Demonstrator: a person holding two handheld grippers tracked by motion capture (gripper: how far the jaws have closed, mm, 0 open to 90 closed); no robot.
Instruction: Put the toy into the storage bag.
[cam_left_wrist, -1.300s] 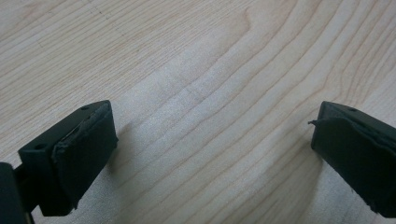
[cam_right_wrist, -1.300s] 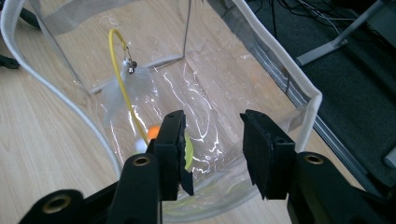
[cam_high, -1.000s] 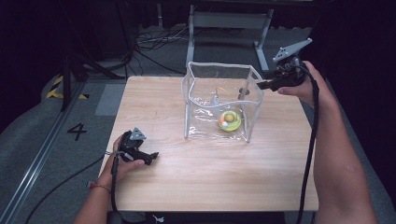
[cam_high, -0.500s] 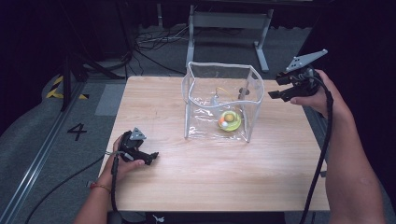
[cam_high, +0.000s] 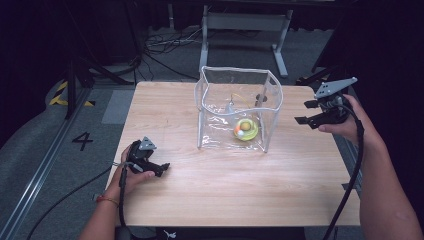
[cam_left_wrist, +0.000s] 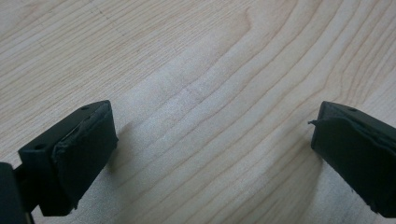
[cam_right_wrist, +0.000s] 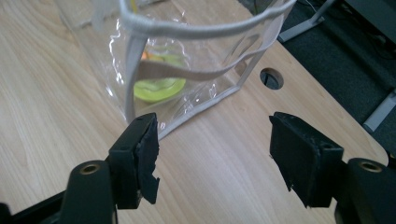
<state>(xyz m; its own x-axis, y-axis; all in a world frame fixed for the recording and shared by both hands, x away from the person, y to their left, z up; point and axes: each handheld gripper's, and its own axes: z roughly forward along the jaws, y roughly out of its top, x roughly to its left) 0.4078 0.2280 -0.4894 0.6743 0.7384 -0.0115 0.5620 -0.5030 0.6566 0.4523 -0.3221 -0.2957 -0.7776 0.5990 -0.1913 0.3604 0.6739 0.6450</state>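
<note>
— Where's that clear bag (cam_high: 239, 112) sitting?

— Upright in the middle of the high view, a little above centre, on the wooden table (cam_high: 230, 190). It's see-through with a white rim, open at the top. Down on its floor there's a yellow-green round thing (cam_high: 246, 129) with something orange and white lying on it; I can't make out what.

— And the right gripper (cam_high: 306, 112)?

— At the right edge of the frame, just off the bag's right side, not touching it. Its jaws have just been opening and now stand wide, with nothing between them. In the right gripper view the bag's bottom corner (cam_right_wrist: 161, 130) lies just beyond the left jaw, and a round hole in the tabletop (cam_right_wrist: 271, 78) shows up and to the right.

— The left gripper (cam_high: 162, 170)?

— Lower left of the high view, held low on the table, well apart from the bag. In the left gripper view its jaws are spread wide over bare wood grain, holding nothing.

— Anything else around?

— A floor mark "4" (cam_high: 82, 141) at the left.
</note>
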